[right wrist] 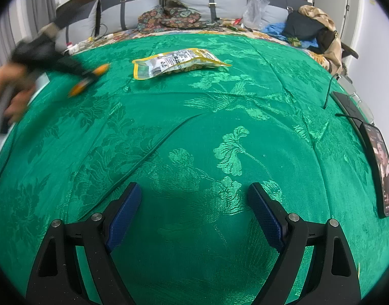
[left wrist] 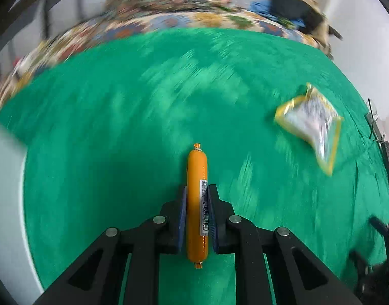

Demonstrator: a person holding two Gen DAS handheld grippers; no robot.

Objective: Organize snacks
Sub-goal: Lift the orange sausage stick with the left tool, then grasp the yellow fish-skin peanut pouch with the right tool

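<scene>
1. A bedroom: a green brocade cloth (right wrist: 194, 127) with a woven flower pattern covers the bed, with grey pillows (right wrist: 133, 7) and piled clothes along the far edge.
2. The left tongs (left wrist: 197, 195) are closed on an orange sausage stick (left wrist: 197, 178), their blue pads pressing its sides around the barcode label. About half the stick juts out past the tips, and its near end pokes out behind them.
3. The right tongs (right wrist: 194, 195) hang open and empty over the near edge of the cloth.
4. A yellow-edged snack bag (right wrist: 179, 62) lies flat toward the far edge, well apart from both tongs.
5. A phone (right wrist: 382, 167) lies at the right edge.
6. To carry the stick well, keep the squeeze steady, since its smooth skin could probably slip; then lay it neatly by the other snack.
</scene>
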